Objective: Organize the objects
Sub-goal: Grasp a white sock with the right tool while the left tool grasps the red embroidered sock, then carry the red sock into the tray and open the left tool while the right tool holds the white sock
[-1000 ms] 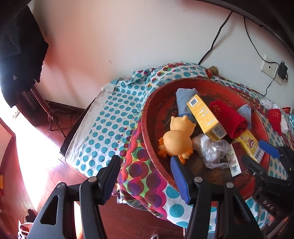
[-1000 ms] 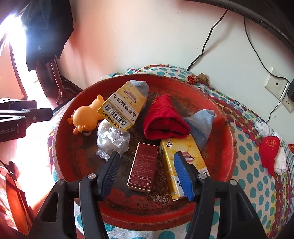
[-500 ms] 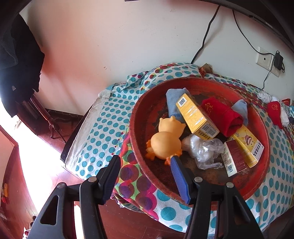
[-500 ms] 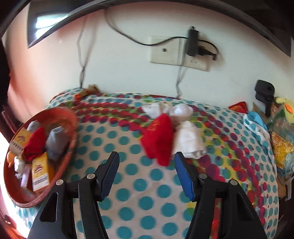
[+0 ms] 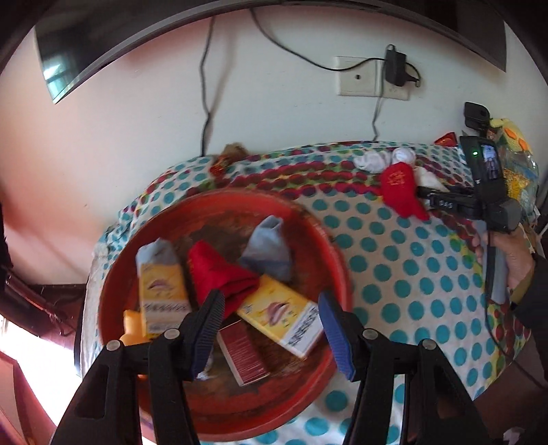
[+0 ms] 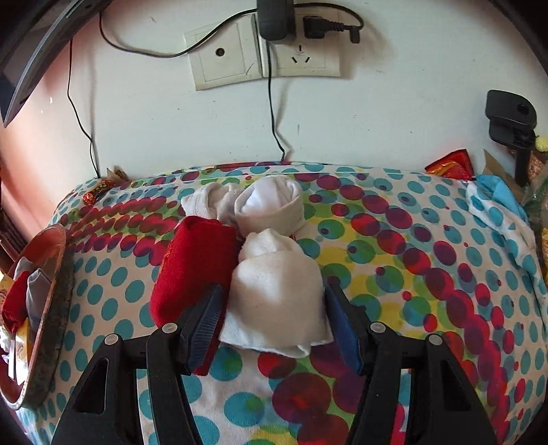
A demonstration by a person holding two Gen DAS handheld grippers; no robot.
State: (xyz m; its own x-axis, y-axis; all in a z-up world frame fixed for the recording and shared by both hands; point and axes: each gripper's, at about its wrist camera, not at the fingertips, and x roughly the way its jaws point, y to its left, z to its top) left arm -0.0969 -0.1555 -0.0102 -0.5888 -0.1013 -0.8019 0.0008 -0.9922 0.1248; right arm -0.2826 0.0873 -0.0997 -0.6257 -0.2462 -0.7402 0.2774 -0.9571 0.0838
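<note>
A round red tray [image 5: 318, 236] on the dotted tablecloth holds two yellow boxes [image 5: 161, 291], a dark red box [image 5: 245, 356], a red sock [image 5: 219, 277], grey-blue socks [image 5: 270, 246] and an orange toy duck [image 5: 132, 325]. My left gripper [image 5: 270, 328] is open above the tray's near side. My right gripper [image 6: 274, 325] is open, with its jaws on either side of a rolled white sock [image 6: 277, 294]. A red sock [image 6: 195, 263] lies just left of it, and more white socks [image 6: 260, 202] lie behind.
The tray's rim [image 6: 48, 308] shows at the left edge in the right wrist view. A wall socket with a plugged charger [image 6: 274, 20] and cables is behind the table. Clutter and a black mount [image 6: 510, 116] stand at the far right. The right gripper [image 5: 445, 202] shows in the left wrist view.
My right gripper has swung away from the tray to the sock pile and closed in around the white sock. My left gripper has moved over the tray and turned right.
</note>
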